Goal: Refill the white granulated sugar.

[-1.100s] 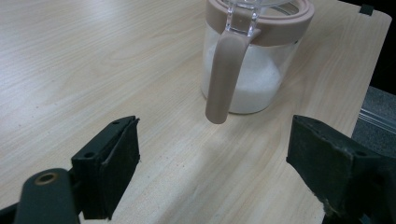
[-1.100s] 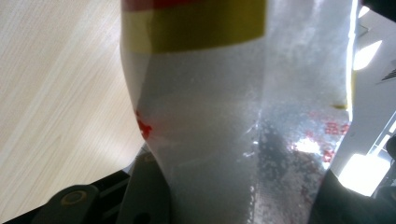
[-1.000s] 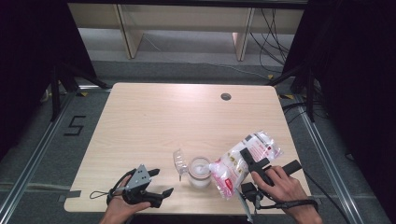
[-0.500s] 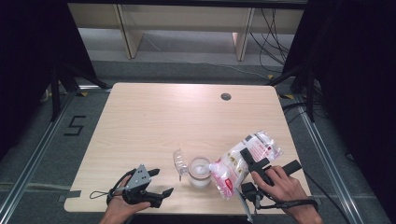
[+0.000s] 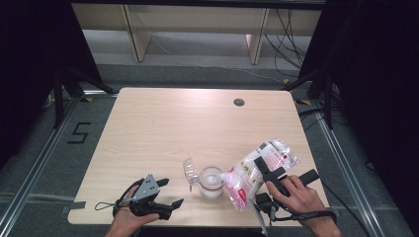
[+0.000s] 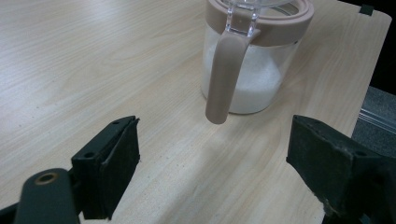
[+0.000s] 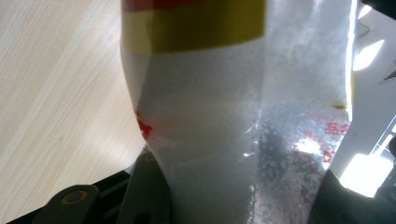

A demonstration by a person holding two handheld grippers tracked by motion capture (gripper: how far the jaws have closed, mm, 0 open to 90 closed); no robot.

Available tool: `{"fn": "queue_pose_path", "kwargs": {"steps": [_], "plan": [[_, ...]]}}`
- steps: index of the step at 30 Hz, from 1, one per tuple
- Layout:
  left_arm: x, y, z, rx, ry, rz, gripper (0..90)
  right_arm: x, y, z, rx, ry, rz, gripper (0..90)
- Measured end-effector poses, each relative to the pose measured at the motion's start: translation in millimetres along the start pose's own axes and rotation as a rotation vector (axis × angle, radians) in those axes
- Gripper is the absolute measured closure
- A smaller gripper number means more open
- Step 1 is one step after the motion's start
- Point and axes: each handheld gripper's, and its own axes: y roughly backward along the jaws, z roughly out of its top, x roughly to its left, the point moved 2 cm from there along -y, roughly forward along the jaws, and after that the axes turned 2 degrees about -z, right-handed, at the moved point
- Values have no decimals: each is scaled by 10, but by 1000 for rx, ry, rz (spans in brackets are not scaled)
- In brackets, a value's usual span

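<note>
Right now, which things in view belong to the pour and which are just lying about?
In the job:
- bag of white grains, clamped in the right tongs, tipped toward the jar
- jar, part full, lid flipped open
- left tongs, open, resting near the jar

Lying about:
- round grommet at the table's far edge

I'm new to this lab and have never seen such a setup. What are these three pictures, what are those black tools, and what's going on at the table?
A person holds a two-jaw tool in each hand. The high view looks down on a wooden table; the other two pictures come from cameras riding on each tool. The right gripper is clamped on a clear bag of white grains, tilted with its end at a jar whose lid is flipped open. The left gripper rests open on the table; its camera shows the jar's tan handle and the white grains inside.
</note>
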Motion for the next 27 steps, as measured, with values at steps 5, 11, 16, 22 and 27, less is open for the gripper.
{"fn": "queue_pose_path", "kwargs": {"steps": [5,11,16,22,27], "plan": [[-1,2,0,1,0,2,165,4,3,-2,0,-8,-2,655],[-2,3,0,6,-1,5,165,-11,6,-5,3,2,-1,657],[0,-1,0,1,0,0,165,-5,5,1,-1,2,0,658],[-2,2,0,5,-1,4,165,-4,7,2,-1,-3,-2,659],[0,-1,-1,2,-1,0,165,-6,5,2,-2,2,1,660]]}}
